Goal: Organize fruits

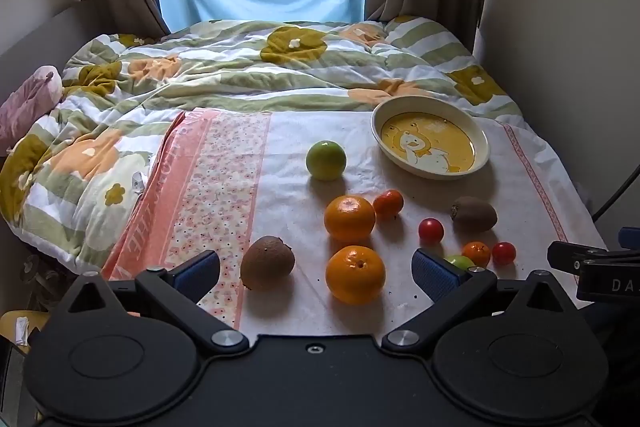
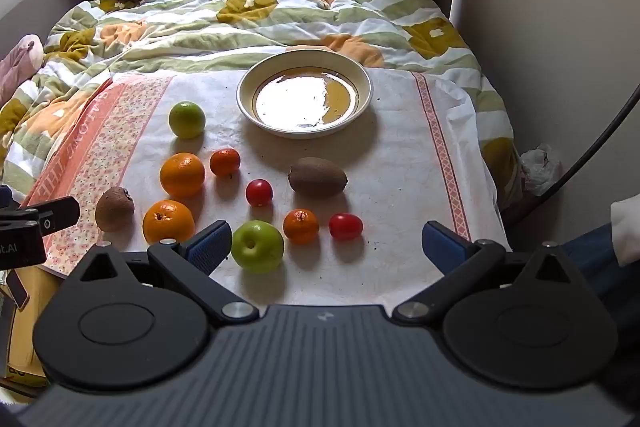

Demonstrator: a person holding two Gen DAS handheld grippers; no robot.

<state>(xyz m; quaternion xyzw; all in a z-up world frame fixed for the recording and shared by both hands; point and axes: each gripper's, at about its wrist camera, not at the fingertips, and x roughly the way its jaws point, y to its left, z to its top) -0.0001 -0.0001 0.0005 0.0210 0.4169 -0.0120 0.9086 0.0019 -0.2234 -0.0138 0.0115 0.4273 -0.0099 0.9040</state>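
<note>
10 fruits lie loose on a white cloth [image 2: 392, 163] spread over the bed, none touching the 1 empty cream bowl [image 2: 362, 79] at the cloth's far side.

- 2 green apples: far apple [image 2: 187, 119], near apple [image 2: 257, 246].
- 2 large oranges: far orange [image 2: 182, 174] and near orange [image 2: 168, 221], one behind the other.
- 2 small mandarins: far mandarin [image 2: 225, 162], near mandarin [image 2: 301, 225].
- 2 red tomatoes: round tomato [image 2: 259, 192], oval tomato [image 2: 345, 226].
- 2 kiwis: left kiwi [image 2: 114, 208], right kiwi [image 2: 317, 177].

The left gripper [image 1: 316, 269] hangs above the near edge with jaws spread wide, pinching nothing; the left kiwi and near orange show between its pads. The right gripper [image 2: 326, 245] likewise has jaws spread and empty, the near apple just beside its left pad [image 2: 210, 247].
</note>
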